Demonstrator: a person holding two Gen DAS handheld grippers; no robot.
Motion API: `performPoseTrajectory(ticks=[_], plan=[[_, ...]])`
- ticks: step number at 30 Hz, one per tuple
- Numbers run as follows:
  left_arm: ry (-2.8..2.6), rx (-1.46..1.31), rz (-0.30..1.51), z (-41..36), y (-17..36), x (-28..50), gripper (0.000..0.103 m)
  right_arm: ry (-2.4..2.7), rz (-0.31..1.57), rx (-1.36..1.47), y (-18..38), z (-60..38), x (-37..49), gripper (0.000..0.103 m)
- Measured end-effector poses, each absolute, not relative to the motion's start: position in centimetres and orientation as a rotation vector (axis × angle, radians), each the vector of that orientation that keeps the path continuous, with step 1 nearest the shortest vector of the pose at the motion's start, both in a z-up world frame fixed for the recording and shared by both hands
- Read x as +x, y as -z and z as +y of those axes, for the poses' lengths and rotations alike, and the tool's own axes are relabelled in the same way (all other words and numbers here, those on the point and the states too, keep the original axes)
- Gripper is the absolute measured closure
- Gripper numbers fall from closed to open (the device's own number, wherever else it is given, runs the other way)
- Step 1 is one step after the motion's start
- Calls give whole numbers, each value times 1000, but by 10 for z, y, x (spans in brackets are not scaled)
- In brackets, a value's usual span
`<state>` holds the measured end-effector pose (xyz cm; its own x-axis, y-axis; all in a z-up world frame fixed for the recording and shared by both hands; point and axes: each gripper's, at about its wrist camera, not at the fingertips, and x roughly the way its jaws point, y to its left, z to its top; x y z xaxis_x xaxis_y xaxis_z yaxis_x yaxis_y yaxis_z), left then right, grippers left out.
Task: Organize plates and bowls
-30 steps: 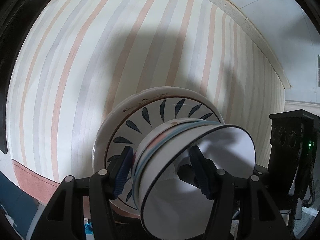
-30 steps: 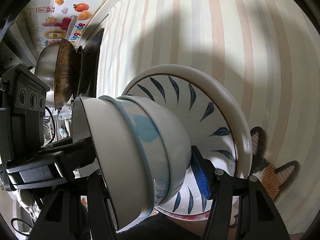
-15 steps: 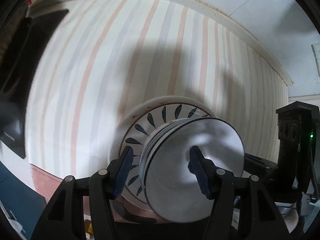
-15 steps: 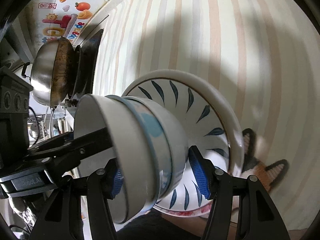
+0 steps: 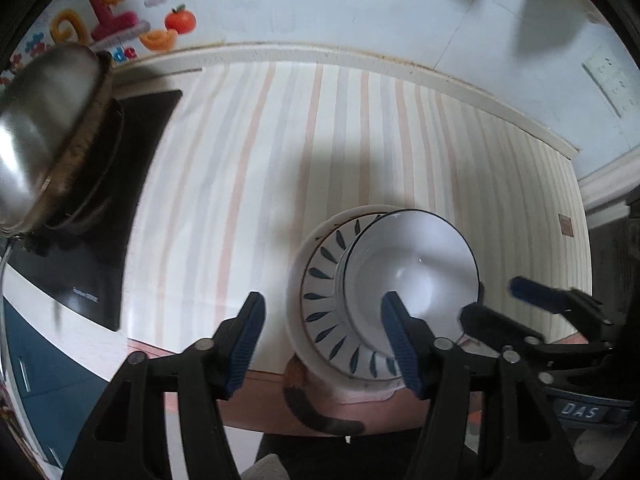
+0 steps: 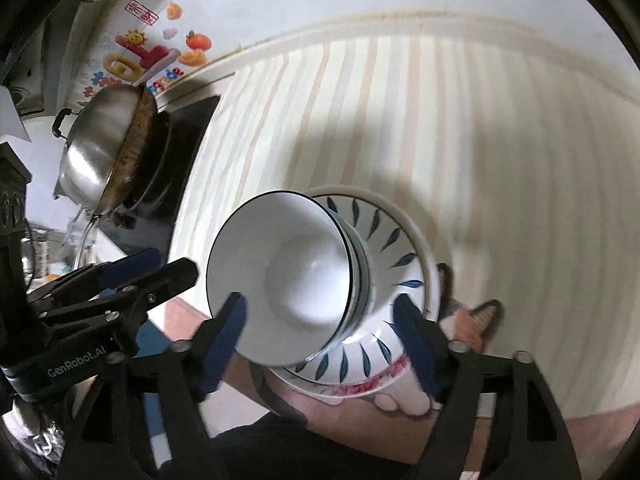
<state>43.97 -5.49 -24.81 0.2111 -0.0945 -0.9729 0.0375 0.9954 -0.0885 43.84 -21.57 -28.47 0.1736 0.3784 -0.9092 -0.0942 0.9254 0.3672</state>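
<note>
A white bowl with a dark rim (image 5: 416,268) (image 6: 288,276) sits nested on top of blue-banded bowls (image 6: 360,280). The stack stands on a white plate with blue leaf marks (image 5: 320,300) (image 6: 400,256), which rests on a red-patterned plate (image 6: 360,388). My left gripper (image 5: 324,296) hovers above the plate's left part. Its jaws are opening and neither pad presses on anything. My right gripper (image 6: 322,300) hangs over the bowl, jaws opening, wide of the bowl's sides. Each gripper shows in the other's view, the right gripper (image 5: 492,300) and the left gripper (image 6: 174,264).
The dishes stand on a pastel-striped cloth (image 5: 360,140) with a cat picture (image 6: 476,320) near its front edge. A steel wok (image 5: 44,132) (image 6: 104,152) sits on a black cooktop (image 5: 120,184) at the left. Behind is a tiled wall with fruit stickers (image 5: 120,24).
Both grippers have let go of the bowl stack, widened their jaws and risen, so the wok, cooktop and wall have come into view. The bowls stay on the plate.
</note>
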Motion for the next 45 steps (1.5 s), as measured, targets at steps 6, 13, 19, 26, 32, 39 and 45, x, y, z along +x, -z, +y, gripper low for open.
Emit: performPoseTrajectory(ticks=[6,13,19,26,32,39,45], plan=[[98,0,1228,-42,212,416,12,-201,1236,205,244,-213,401,7],[84,26,1093,-36,170,385,4,-100,1095,148,197,-212,356,3],[59,42,985,-41,138,345,2,-44,964,113,148,-215,316,2],[40,23,911,-49,109,293,1,-33,885,113,108,-229,255,2],[27,22,865,-54,86,242,1,-43,841,108,84,-236,198,1],[44,28,829,-52,66,193,1,-38,773,87,51,-235,136,1],[53,36,799,-46,54,154,1,-6,723,76,29,-230,90,1]])
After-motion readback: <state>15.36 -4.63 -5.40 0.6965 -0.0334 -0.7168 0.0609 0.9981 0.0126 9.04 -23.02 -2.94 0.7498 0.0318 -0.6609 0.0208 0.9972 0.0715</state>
